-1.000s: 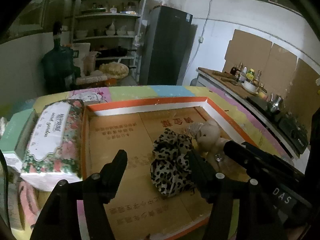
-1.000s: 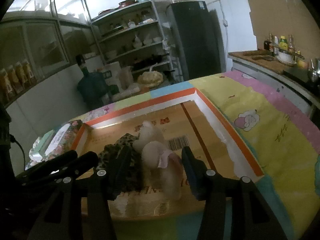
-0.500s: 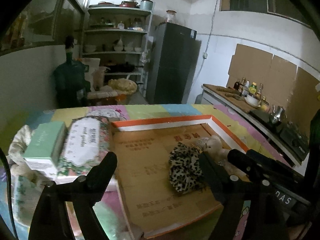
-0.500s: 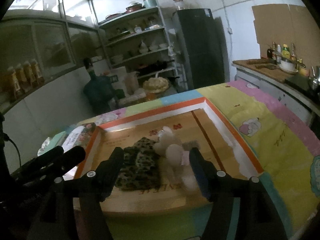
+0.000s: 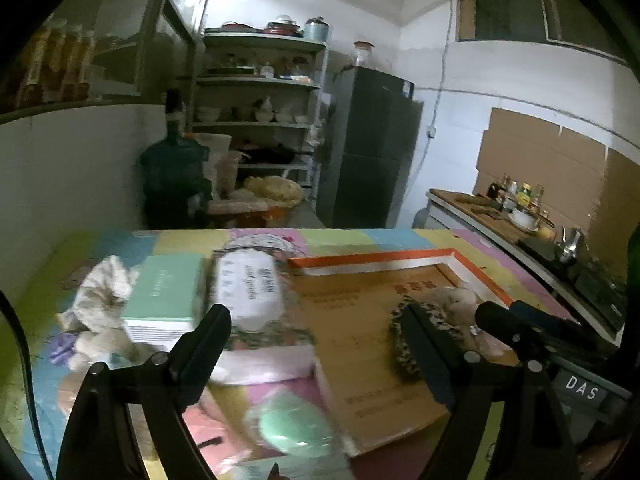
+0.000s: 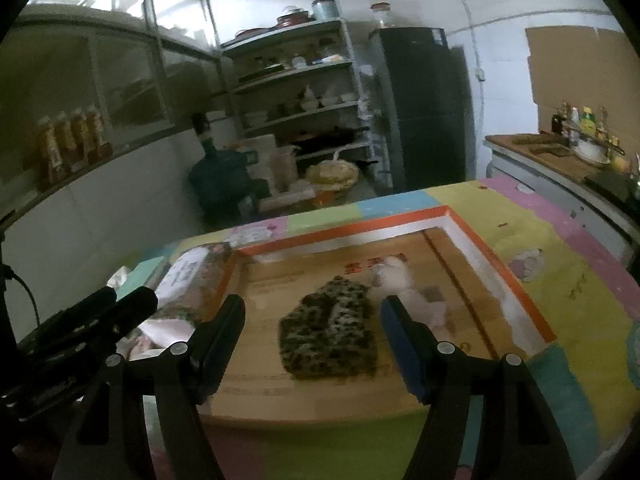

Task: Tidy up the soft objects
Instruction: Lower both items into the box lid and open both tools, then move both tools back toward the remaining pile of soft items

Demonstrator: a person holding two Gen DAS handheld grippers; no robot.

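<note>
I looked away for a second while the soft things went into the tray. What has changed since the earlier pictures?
Both grippers have drawn back from the tray and let go. The left gripper now stands wide open and empty. The right gripper is opening, nothing between its jaws. The leopard-print cloth and the plush toy lie where they were, side by side in the tray; the tissue pack is unmoved.

both views are dim and greenish, with the brightest light on the white upper walls and ceiling, while the lower left corners sink into shadow. the fisheye bends straight lines and leaves a black ring at the edges. motion blur smears the near table items, worst in the left wrist view.
</note>
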